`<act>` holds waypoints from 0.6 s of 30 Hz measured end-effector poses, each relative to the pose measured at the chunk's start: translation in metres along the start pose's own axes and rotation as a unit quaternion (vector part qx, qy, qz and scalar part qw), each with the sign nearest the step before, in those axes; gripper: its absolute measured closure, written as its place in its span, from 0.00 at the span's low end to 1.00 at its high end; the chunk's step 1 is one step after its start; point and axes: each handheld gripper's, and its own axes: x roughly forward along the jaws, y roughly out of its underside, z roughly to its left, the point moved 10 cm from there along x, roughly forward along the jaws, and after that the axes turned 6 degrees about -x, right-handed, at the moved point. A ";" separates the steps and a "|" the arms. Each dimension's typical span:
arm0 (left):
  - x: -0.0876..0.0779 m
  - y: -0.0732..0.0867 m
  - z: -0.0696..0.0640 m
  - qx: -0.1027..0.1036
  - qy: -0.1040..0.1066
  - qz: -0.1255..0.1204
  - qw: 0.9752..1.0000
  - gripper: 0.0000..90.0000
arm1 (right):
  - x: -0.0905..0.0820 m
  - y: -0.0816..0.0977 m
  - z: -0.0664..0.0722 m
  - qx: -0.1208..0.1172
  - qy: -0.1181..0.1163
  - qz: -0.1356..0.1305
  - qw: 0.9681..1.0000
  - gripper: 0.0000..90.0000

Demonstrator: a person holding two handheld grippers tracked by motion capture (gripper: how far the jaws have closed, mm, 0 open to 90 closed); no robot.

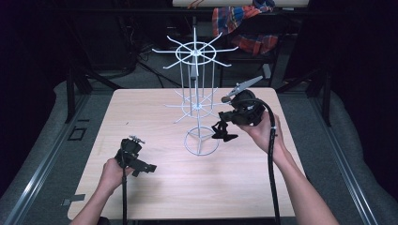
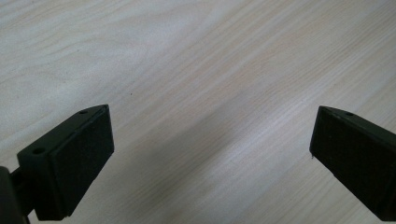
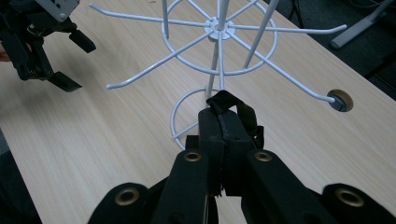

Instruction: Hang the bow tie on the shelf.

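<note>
A white wire rack (image 1: 194, 85) with two tiers of hooked spokes stands on a ring base at the middle of the wooden table (image 1: 155, 192). My right gripper (image 1: 224, 132) sits just right of the base, shut on a small black strap loop (image 3: 243, 113) that sticks up past its pads. In the right gripper view (image 3: 222, 122) the rack's lower tier (image 3: 219, 29) spreads directly ahead. My left gripper (image 1: 146, 168) is held low over the table's left front, jaws wide apart (image 2: 213, 111) with bare wood between them; the same gripper (image 3: 70, 60) appears open at upper left.
A round grommet hole (image 3: 340, 100) lies in the table beyond one spoke tip. Behind the table hang a plaid cloth (image 1: 244, 21) and dark metal stands (image 1: 77, 79). Grey floor and rails flank the table on both sides.
</note>
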 end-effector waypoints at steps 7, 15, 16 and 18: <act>0.000 0.000 0.000 -0.001 0.000 0.000 1.000 0.00 | 0.007 -0.002 0.001 -0.002 -0.001 0.005 1.000 1.00; 0.000 0.000 0.000 0.001 0.000 0.000 1.000 0.00 | 0.012 -0.002 0.003 -0.004 -0.005 0.014 1.000 1.00; 0.000 0.000 0.000 0.001 0.000 0.000 1.000 0.00 | 0.014 -0.003 0.005 -0.003 -0.009 0.013 1.000 1.00; 0.000 0.000 0.000 0.001 0.000 0.001 1.000 0.00 | 0.015 -0.003 0.007 -0.006 -0.008 0.015 1.000 1.00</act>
